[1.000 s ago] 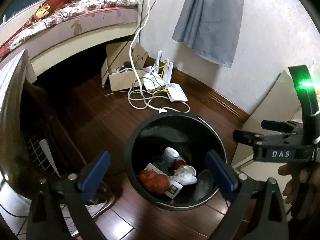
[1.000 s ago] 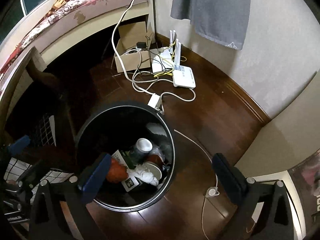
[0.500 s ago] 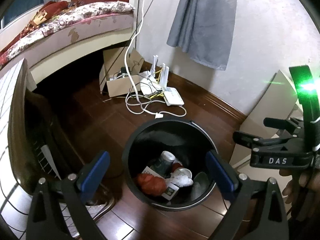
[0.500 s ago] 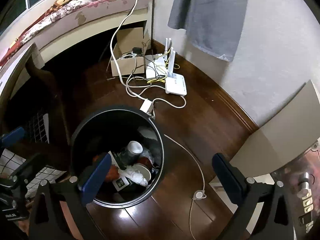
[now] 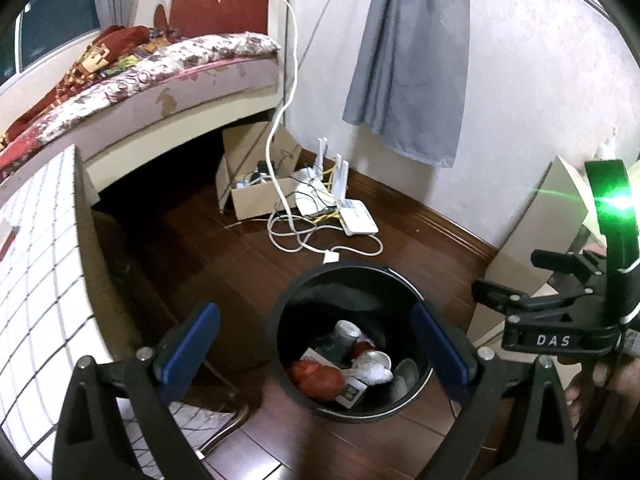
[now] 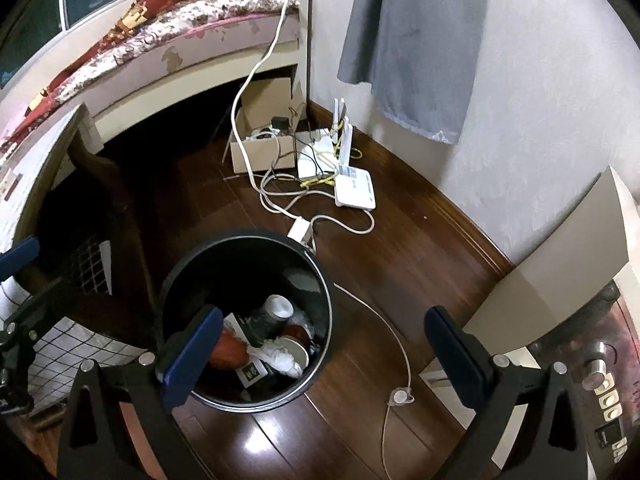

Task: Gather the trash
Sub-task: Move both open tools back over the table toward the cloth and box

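A black round trash bin (image 5: 308, 292) stands on the dark wood floor; it also shows in the right wrist view (image 6: 248, 244). Inside lie a red wrapper (image 5: 316, 376), a crumpled white tissue (image 5: 370, 370), a dark can (image 5: 344, 334), paper cups (image 6: 278, 308) and a small printed box (image 6: 250, 374). My left gripper (image 5: 316, 350) is open and empty, high above the bin. My right gripper (image 6: 320, 354) is open and empty, above the bin's right side. The right gripper's body (image 5: 560, 320) shows at the right of the left wrist view.
A bed (image 5: 160, 76) and a tiled-top table (image 5: 36, 264) stand to the left. A cardboard box (image 5: 256, 196), routers (image 6: 354, 190) and white cables (image 6: 280, 208) lie by the wall. A grey cloth (image 5: 412, 60) hangs there. A beige board (image 6: 560, 264) leans at right.
Both grippers have risen and pulled back from the bin, which looks smaller and lower in both views. More of the bed and wall shows. Both stay open and empty.
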The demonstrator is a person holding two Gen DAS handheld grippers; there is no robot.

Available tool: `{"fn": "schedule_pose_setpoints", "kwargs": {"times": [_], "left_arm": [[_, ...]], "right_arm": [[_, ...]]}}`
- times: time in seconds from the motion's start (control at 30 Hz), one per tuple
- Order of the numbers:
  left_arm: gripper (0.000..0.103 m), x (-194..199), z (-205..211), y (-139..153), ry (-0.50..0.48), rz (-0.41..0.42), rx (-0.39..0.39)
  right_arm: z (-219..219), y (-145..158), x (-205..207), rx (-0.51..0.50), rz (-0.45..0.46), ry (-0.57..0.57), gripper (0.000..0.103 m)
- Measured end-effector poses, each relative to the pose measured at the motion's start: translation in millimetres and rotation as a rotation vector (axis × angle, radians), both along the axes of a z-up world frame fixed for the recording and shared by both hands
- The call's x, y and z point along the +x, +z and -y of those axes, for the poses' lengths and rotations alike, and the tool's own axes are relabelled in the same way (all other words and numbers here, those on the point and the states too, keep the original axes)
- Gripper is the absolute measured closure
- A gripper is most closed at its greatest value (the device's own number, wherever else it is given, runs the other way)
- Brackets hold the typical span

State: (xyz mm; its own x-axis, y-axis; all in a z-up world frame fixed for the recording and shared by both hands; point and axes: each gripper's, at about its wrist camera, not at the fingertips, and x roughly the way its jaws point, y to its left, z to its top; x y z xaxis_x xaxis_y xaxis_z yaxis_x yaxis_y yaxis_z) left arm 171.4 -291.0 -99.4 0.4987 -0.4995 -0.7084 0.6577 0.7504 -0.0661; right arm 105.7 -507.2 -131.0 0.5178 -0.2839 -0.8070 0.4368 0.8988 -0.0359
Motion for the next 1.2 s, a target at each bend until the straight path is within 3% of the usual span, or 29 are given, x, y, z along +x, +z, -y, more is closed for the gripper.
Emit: {"fn": "schedule_pose_setpoints", "kwargs": {"times": [0.6,1.2], "left_arm": [[0.005,-2,-93,40,0.179,0.098,-0.022],[0.004,18,-215,46,0.403,0.130,-0.019]], "right_arm": [[-84,52,21,-0.029,0.147,0.174,0.001],[-205,74,70,-0.024,0.230,0.402,0.001]]}}
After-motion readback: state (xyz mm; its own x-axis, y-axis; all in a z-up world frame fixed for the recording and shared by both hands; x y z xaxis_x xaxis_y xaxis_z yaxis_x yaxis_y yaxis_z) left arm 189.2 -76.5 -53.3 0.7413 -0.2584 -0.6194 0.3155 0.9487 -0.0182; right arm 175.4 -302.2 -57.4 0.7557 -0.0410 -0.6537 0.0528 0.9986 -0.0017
